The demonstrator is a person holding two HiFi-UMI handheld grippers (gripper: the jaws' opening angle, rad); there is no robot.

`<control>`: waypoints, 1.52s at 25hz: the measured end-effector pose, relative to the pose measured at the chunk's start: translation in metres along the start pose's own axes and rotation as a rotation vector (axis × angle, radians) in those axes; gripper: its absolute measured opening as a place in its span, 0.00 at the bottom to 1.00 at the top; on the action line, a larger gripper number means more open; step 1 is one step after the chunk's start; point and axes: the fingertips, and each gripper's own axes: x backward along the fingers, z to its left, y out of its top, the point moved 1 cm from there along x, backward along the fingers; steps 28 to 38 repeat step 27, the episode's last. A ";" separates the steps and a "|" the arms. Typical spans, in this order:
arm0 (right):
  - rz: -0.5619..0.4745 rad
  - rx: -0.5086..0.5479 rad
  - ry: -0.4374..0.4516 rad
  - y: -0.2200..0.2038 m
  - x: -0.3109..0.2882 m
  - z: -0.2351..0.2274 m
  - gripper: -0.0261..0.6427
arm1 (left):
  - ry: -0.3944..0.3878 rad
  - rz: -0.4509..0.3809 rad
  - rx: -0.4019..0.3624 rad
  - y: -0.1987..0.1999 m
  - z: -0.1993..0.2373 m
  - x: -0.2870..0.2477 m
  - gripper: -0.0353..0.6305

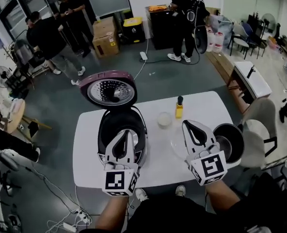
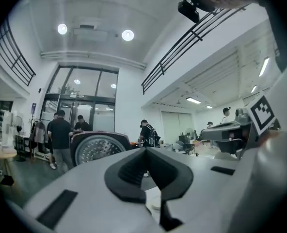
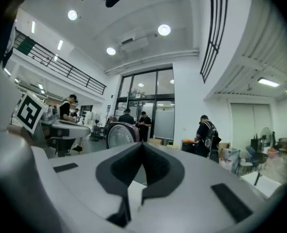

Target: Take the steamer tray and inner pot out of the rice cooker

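On the white rounded table (image 1: 85, 144) in the head view, the dark rice cooker with a maroon rim (image 1: 104, 130) stands at the left with its round maroon lid (image 1: 108, 89) tipped open at its far side, the perforated metal plate facing up. The left gripper (image 1: 126, 133) hangs over the cooker's open mouth with its jaws together and nothing between them. To the right of the cooker the right gripper (image 1: 188, 124) is also closed and empty. Beyond it, well apart from the cooker at the table's right end, sits the black round inner pot (image 1: 229, 141). Between cooker and pot lie a small whitish cup (image 1: 164, 119), a yellow bottle with a black cap (image 1: 179, 108) and a faint pale round shape (image 1: 176, 144); whether that is the steamer tray I cannot tell. Only this view shows the pot and the table top. The left gripper view looks level along the left gripper (image 2: 145, 149), whose dark pads meet at the tip; left of them the cooker's lid (image 2: 97, 147) rises on edge, and the right gripper's marker cube (image 2: 262, 113) shows at the far right. The right gripper view shows the right gripper (image 3: 142, 144) pressed shut in the same way, the lid (image 3: 120, 135) just left of its tip, and the left gripper's marker cube (image 3: 29, 110) further left. Both also show standing people and a high ceiling.
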 end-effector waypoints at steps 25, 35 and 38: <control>0.043 0.024 0.285 0.006 -0.076 0.152 0.04 | 0.073 -0.005 0.049 -0.008 0.089 0.083 0.05; 0.040 0.028 0.283 -0.003 -0.070 0.161 0.04 | 0.073 -0.003 0.049 -0.020 0.091 0.091 0.05; 0.040 0.028 0.283 -0.003 -0.070 0.161 0.04 | 0.073 -0.003 0.049 -0.020 0.091 0.091 0.05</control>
